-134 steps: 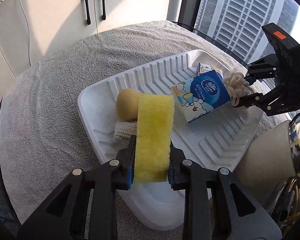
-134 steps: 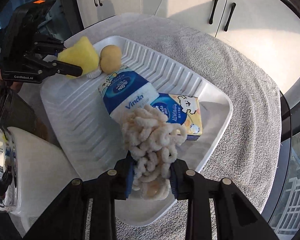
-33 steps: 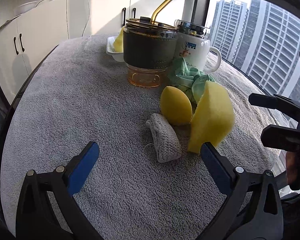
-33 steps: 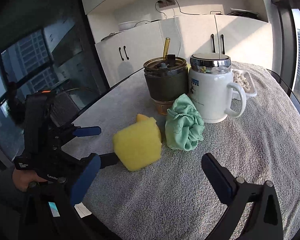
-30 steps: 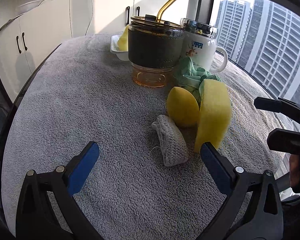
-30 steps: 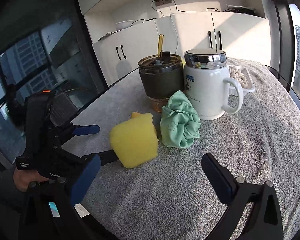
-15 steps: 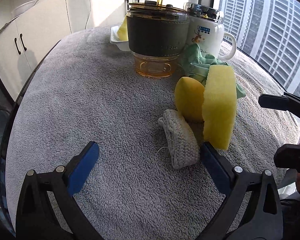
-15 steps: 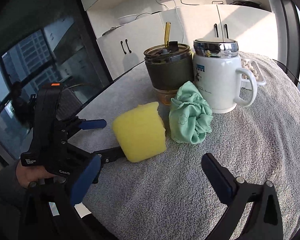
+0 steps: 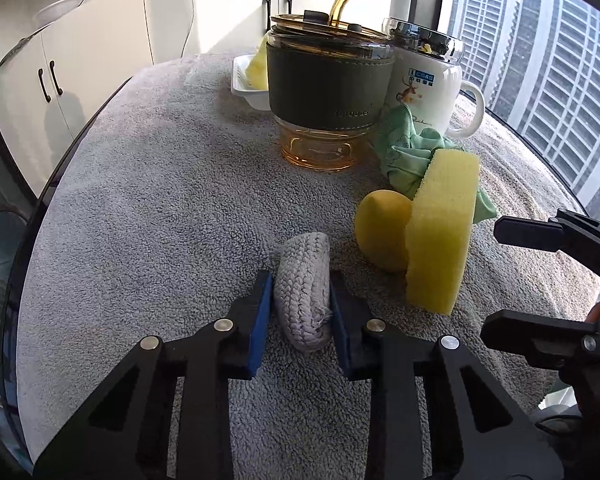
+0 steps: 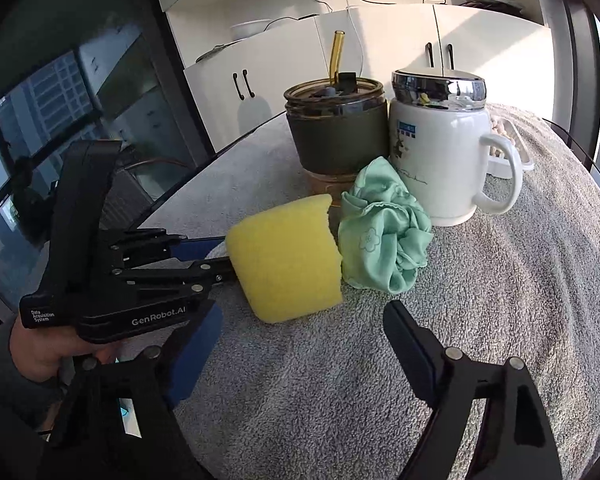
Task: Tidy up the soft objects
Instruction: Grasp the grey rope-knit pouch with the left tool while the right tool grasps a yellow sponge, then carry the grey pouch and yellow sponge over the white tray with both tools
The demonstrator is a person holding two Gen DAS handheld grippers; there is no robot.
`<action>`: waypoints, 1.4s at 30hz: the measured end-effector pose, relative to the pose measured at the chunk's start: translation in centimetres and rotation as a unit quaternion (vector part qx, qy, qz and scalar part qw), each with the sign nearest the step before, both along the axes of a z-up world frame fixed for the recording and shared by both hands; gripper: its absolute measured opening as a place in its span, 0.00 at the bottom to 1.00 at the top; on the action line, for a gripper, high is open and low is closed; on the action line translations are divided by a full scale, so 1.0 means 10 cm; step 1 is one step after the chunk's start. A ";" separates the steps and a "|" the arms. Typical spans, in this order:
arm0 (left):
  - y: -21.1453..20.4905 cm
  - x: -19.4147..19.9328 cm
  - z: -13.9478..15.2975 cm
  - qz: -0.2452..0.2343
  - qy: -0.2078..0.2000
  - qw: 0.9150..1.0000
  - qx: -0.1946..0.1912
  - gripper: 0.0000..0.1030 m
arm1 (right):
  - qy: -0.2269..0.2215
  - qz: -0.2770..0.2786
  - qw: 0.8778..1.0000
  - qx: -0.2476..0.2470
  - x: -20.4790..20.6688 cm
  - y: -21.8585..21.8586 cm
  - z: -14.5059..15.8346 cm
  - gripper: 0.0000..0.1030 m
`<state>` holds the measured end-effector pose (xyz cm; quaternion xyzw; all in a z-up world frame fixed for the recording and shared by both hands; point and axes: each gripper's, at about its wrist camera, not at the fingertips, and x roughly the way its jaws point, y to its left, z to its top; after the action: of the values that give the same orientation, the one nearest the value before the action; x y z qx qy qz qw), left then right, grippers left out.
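Observation:
My left gripper [image 9: 300,300] is shut on a grey woven pouch [image 9: 303,280] that lies on the grey towel. A yellow egg-shaped sponge [image 9: 382,236] and an upright yellow block sponge [image 9: 440,232] stand just right of it, with a crumpled green cloth [image 9: 404,152] behind. In the right wrist view the block sponge [image 10: 288,256] and green cloth [image 10: 384,228] sit ahead of my right gripper [image 10: 300,344], which is open and empty. The left gripper [image 10: 204,256] reaches in behind the sponge there.
A dark sleeved glass tumbler with a straw [image 9: 324,92] and a white lidded mug [image 9: 424,84] stand behind the soft things. A white tray [image 9: 246,84] lies farther back, its far end showing past the mug [image 10: 508,152]. The table edge curves at left.
My left gripper moved forward and closed on the grey woven pouch; half a second ago it was wide open. The right gripper stayed open and came slightly nearer.

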<state>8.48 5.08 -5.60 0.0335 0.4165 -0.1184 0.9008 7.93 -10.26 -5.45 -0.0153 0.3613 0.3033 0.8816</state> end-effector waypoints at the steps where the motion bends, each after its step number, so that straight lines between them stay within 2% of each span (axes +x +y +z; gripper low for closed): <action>1: 0.00 -0.01 0.01 -0.001 -0.001 1.000 -0.003 0.22 | -0.001 0.002 1.000 -0.004 0.02 0.04 -0.02 0.82; 9: -0.01 -0.09 0.04 -0.010 -0.009 1.000 -0.016 0.22 | 0.013 0.000 1.000 -0.018 0.26 0.20 -0.09 0.82; 12: 0.00 -0.12 0.03 -0.010 -0.007 1.000 -0.024 0.22 | -0.001 0.006 1.000 -0.020 0.28 0.25 -0.07 0.82; 13: 0.01 -0.13 0.02 -0.009 -0.006 1.000 -0.026 0.22 | -0.004 0.009 1.000 -0.021 0.28 0.26 -0.06 0.75; 14: 0.02 -0.14 0.02 -0.008 -0.006 1.000 -0.028 0.22 | -0.003 0.012 1.000 -0.022 0.28 0.26 -0.07 0.61; 15: 0.02 -0.15 0.03 -0.007 -0.006 0.999 -0.031 0.22 | 0.001 0.013 1.000 -0.022 0.27 0.25 -0.08 0.57; 25: -0.08 -0.29 0.07 -0.015 -0.014 0.999 -0.041 0.22 | 0.001 0.005 1.000 -0.022 0.01 0.08 -0.04 0.54; 34: -0.21 -0.43 0.10 -0.020 -0.014 0.999 -0.047 0.22 | 0.015 -0.031 0.999 -0.024 -0.07 -0.14 -0.04 0.54; 42: -0.32 -0.52 0.23 -0.021 -0.027 0.998 -0.050 0.22 | 0.010 -0.047 0.999 -0.026 -0.20 -0.31 0.08 0.54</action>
<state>3.24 1.88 -3.33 0.0008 0.3848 -0.1570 0.9096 5.96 -13.36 -4.61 -0.0182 0.3785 0.2522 0.8904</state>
